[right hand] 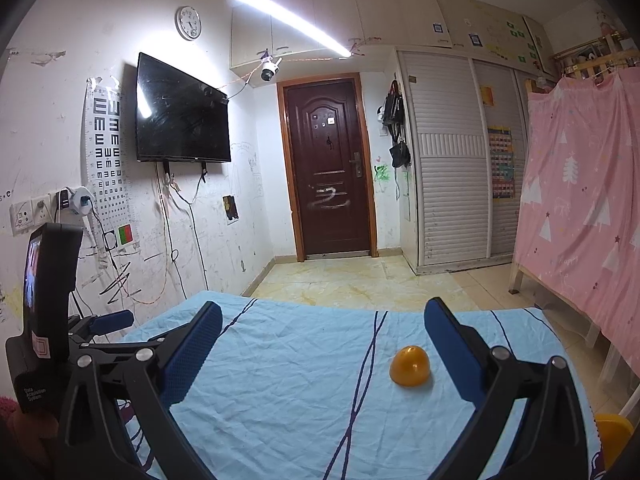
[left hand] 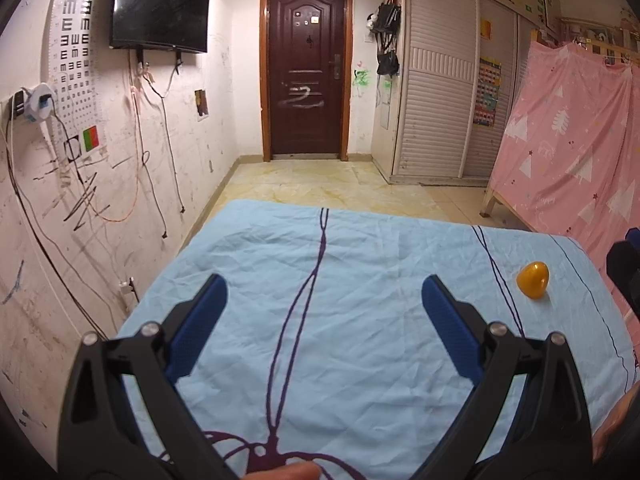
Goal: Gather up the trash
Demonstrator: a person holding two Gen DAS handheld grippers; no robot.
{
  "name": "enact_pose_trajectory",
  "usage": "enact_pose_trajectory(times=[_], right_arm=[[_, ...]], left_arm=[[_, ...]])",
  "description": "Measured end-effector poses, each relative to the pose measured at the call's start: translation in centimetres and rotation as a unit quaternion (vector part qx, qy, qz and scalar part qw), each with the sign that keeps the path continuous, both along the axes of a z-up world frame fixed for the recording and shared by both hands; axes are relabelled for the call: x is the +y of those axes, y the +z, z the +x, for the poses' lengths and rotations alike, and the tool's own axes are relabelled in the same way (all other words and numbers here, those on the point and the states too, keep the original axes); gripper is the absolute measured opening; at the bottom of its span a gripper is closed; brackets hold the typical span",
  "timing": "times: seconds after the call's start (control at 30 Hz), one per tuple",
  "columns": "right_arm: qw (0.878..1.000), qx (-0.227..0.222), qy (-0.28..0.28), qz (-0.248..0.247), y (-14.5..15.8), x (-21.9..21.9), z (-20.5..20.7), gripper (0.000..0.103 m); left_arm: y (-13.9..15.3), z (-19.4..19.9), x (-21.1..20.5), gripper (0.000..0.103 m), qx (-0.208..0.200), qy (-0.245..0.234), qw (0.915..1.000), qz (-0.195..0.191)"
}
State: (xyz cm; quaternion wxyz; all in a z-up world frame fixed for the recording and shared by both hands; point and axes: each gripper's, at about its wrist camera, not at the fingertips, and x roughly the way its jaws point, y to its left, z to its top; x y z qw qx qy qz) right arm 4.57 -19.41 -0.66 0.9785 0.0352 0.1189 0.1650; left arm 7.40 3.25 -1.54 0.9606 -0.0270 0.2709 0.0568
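An orange plastic half-shell [left hand: 533,280] lies dome-up on the light blue sheet [left hand: 360,264] near its right side. In the right wrist view the shell [right hand: 410,365] sits just inside my right gripper's [right hand: 323,320] right finger, a little ahead of it. My right gripper is open and empty above the sheet [right hand: 304,360]. My left gripper [left hand: 323,284] is open and empty over the middle of the sheet, well left of the shell. The left gripper's body [right hand: 52,300] shows at the left edge of the right wrist view.
The sheet covers a table that ends ahead, with tiled floor [left hand: 332,184] and a brown door [left hand: 306,68] beyond. A scribbled wall with cables and a TV [left hand: 160,8] runs along the left. A pink curtain [left hand: 576,152] hangs on the right. A yellow object [right hand: 612,436] sits at lower right.
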Motion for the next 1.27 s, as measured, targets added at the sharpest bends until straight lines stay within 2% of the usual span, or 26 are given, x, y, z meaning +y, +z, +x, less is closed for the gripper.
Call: enact_pose_trajectory(times=[1.27], right_arm=[[1.0,-0.001,-0.003,0.002,-0.07,-0.14,0.08,0.094]], left_arm=[[0.34,0.12,-0.62,0.094,-0.009,-0.018,0.9995,0.023]])
